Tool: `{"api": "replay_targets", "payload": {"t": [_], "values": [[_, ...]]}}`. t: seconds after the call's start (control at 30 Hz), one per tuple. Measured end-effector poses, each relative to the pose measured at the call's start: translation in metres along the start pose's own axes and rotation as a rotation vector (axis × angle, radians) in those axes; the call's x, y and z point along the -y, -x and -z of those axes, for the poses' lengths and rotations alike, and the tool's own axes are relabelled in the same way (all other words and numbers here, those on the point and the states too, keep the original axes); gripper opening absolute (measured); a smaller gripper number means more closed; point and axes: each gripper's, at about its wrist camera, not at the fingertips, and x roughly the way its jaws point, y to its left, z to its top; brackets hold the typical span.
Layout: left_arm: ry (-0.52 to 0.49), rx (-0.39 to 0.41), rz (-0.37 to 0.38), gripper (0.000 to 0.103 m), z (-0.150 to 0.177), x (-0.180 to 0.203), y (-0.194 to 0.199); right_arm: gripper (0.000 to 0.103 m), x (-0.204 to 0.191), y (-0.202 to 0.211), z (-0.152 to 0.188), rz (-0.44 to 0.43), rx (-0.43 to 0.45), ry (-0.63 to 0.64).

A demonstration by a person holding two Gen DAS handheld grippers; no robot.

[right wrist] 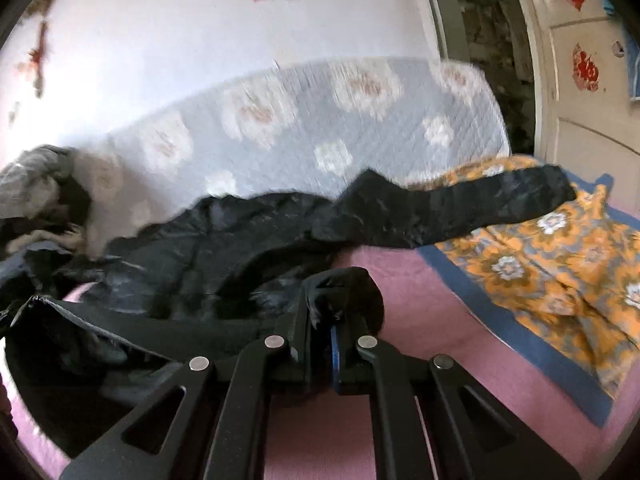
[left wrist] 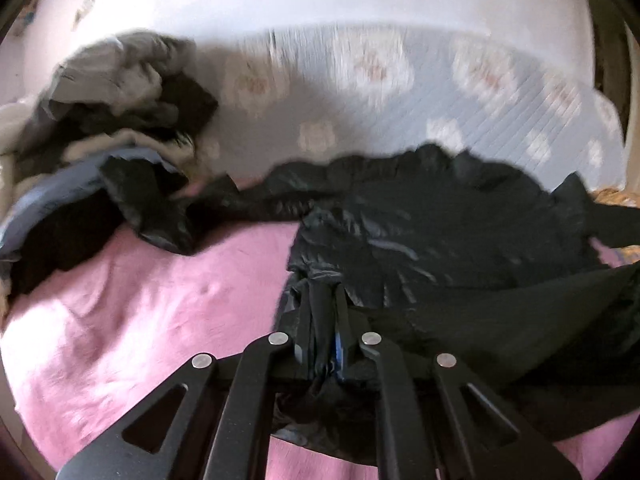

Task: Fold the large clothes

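A large shiny black jacket (left wrist: 440,216) lies spread over the pink bed sheet (left wrist: 132,320). My left gripper (left wrist: 322,292) is shut on a bunched edge of it, and the cloth hangs down between the fingers. In the right wrist view the same black jacket (right wrist: 224,240) stretches leftward, one sleeve (right wrist: 480,204) reaching right over an orange quilt. My right gripper (right wrist: 332,304) is shut on a dark fold of the jacket, lifted off the sheet. Both views are blurred.
A heap of grey, beige and dark clothes (left wrist: 120,96) sits at the left against a pale floral padded backrest (left wrist: 380,76). An orange flowered quilt with blue border (right wrist: 552,264) covers the bed's right side. A white door with red decorations (right wrist: 584,64) stands far right.
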Motion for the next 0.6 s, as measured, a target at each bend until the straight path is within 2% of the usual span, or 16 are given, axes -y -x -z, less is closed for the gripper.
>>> {"api": "replay_targets", "payload": {"t": [0.1,0.27,0.33,0.37,0.4,0.47,0.53,0.57,0.6], "values": [[-0.007,-0.047,-0.010,0.011,0.004,0.004,-0.038,0.007,-0.005,-0.045,0.000,0.028,-0.063,0.019],[0.034,-0.084,0.036,0.018,0.016,-0.003,-0.061,0.007,-0.001,-0.073,0.011,0.022,-0.106,0.018],[0.066,-0.086,0.044,0.038,0.015,-0.009,-0.061,0.008,0.002,-0.082,0.011,0.012,-0.132,0.007],[0.079,-0.081,0.017,0.065,0.013,-0.011,-0.060,0.007,0.003,-0.083,0.012,0.012,-0.137,0.002],[0.092,-0.066,-0.009,0.083,0.012,-0.013,-0.057,0.008,0.005,-0.084,0.011,0.010,-0.140,-0.004],[0.103,-0.027,0.015,0.085,0.011,-0.019,-0.046,0.012,0.007,-0.079,0.007,0.012,-0.121,-0.009],[0.083,0.022,0.064,0.087,0.012,-0.023,-0.028,0.032,0.007,-0.069,0.004,0.025,-0.094,0.005],[0.068,0.047,0.081,0.096,0.015,-0.024,-0.017,0.041,0.008,-0.060,0.003,0.034,-0.071,0.014],[0.053,0.074,0.098,0.103,0.019,-0.025,-0.004,0.063,0.009,-0.053,0.002,0.036,-0.054,0.021]]}}
